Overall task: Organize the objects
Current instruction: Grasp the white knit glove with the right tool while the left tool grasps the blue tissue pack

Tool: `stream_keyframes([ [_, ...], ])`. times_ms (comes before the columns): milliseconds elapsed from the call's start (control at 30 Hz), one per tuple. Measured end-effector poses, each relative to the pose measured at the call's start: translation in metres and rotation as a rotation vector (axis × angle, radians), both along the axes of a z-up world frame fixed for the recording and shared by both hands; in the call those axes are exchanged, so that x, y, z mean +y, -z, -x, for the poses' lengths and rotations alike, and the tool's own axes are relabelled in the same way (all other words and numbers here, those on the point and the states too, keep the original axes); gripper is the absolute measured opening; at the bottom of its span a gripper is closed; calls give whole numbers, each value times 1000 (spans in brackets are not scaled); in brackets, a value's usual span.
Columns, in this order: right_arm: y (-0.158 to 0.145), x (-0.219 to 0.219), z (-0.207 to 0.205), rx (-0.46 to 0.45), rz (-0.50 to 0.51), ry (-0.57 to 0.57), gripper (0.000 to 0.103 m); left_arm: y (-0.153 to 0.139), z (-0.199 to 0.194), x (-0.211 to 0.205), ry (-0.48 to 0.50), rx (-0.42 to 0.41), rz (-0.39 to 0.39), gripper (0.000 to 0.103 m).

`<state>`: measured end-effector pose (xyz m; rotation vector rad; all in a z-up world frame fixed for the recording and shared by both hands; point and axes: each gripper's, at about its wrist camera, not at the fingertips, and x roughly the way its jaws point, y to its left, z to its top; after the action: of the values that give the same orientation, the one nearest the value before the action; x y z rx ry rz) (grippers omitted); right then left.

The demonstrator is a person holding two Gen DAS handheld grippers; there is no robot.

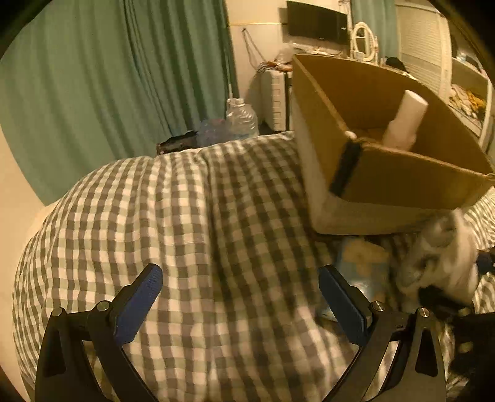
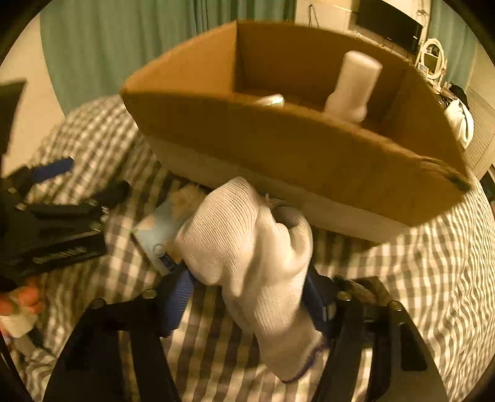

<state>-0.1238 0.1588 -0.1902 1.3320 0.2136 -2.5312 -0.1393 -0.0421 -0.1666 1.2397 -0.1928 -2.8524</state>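
Note:
An open cardboard box (image 2: 278, 148) rests tilted on the checkered bedspread (image 2: 417, 272); it also shows in the left wrist view (image 1: 386, 173). A white bottle (image 2: 352, 86) leans inside it, also visible from the left wrist (image 1: 405, 120). My right gripper (image 2: 247, 297) is shut on a white knit glove (image 2: 247, 241), held just in front of the box's near wall. The glove shows at the right of the left wrist view (image 1: 439, 263). My left gripper (image 1: 239, 300) is open and empty above the bedspread (image 1: 185, 222), left of the box.
A light blue packet (image 2: 161, 228) lies on the bed under the box's near edge, also seen from the left wrist (image 1: 362, 269). Plastic water bottles (image 1: 241, 120) stand beyond the bed by green curtains (image 1: 108, 77). A desk with a monitor (image 1: 315, 20) is behind the box.

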Motion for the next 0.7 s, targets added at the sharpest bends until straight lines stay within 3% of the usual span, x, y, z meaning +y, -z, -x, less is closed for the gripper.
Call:
stream_keyframes([
  [100,-22,21,-13,21,90,27,62,0,-4,15,65,-1,-18,103],
  [200,-40,37,-20,81,98,68,62,6,-7,33,134,-26,-67,103],
  [300,-42,43,-19,87,122,87,62,17,-6,47,194,-50,-103,103],
  [467,-38,38,-23,83,126,92,62,31,-2,69,249,-74,-82,102],
  [667,-45,46,-23,80,121,111,62,48,3,86,275,-93,-57,76],
  [700,-46,45,-23,78,121,112,62,50,3,89,279,-91,-50,67],
])
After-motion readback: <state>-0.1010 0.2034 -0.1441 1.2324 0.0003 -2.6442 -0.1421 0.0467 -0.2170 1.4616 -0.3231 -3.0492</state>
